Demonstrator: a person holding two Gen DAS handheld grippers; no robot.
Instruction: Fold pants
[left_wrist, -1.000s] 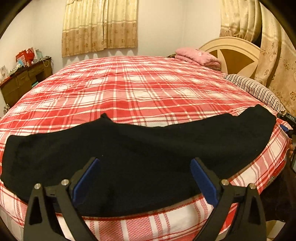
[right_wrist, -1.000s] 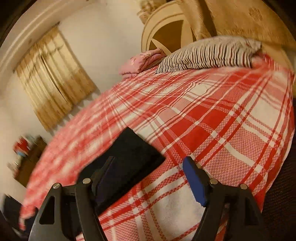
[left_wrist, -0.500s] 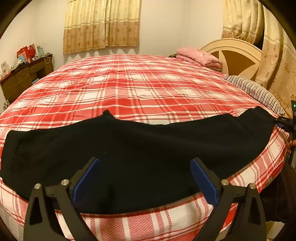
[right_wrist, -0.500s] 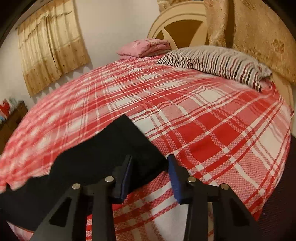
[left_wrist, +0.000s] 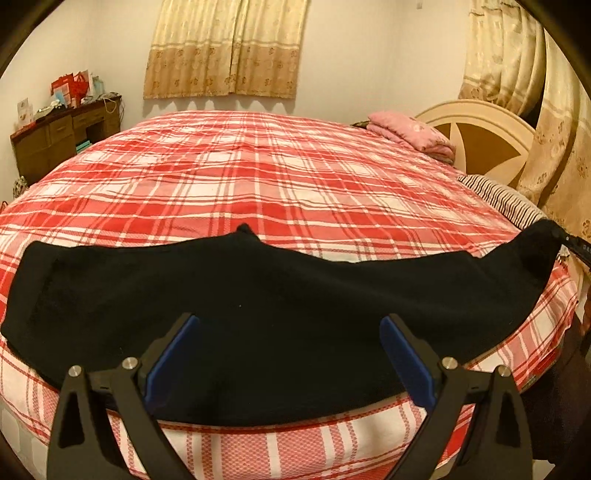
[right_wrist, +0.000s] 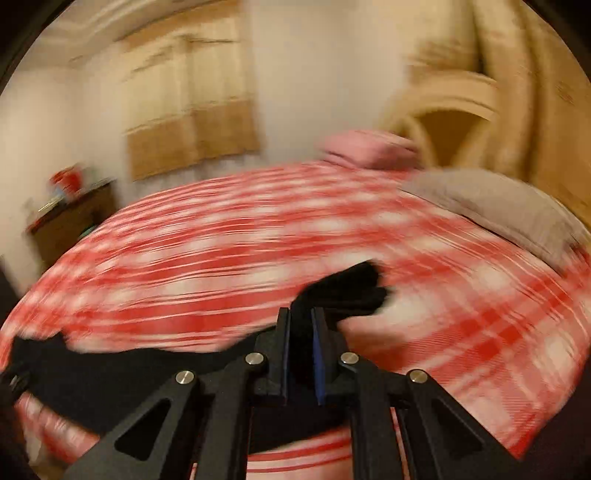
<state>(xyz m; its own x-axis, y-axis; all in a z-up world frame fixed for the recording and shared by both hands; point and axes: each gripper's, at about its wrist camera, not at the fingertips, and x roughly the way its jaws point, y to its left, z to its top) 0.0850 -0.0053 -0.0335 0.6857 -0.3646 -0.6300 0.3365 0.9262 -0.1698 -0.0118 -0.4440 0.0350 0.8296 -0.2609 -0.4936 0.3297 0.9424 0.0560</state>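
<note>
My left gripper (left_wrist: 288, 354) stands with its jaws spread wide, the blue pads (left_wrist: 171, 354) well apart and holding nothing; they hover over the middle of the black pants (left_wrist: 280, 295), and whether they touch the cloth I cannot tell. My right gripper (right_wrist: 301, 354) has its jaws pressed nearly together, pinching a bunched end of the black pants (right_wrist: 343, 291) between narrow blue-edged pads; the pinched cloth rises in a crumpled, lifted fold above the fingertips. The right wrist view is motion-blurred, so fine detail there is lost.

The pants lie spread lengthwise along the near edge of the bed (left_wrist: 258, 177), a long dark band of soft, matte, slightly fuzzy fabric with a small peak at mid-length on its far edge. In the left wrist view their right end reaches the bed's corner, where a dark tip of my right gripper meets it.

The bedsheet is a red-and-white plaid weave, smooth and taut. A striped pillow (left_wrist: 498, 195) and a folded pink blanket (left_wrist: 410, 134) sit by the rounded cream headboard (left_wrist: 480, 129). Beige patterned curtains (left_wrist: 225, 48) hang on the far wall, beside a wooden dresser (left_wrist: 62, 140)
</note>
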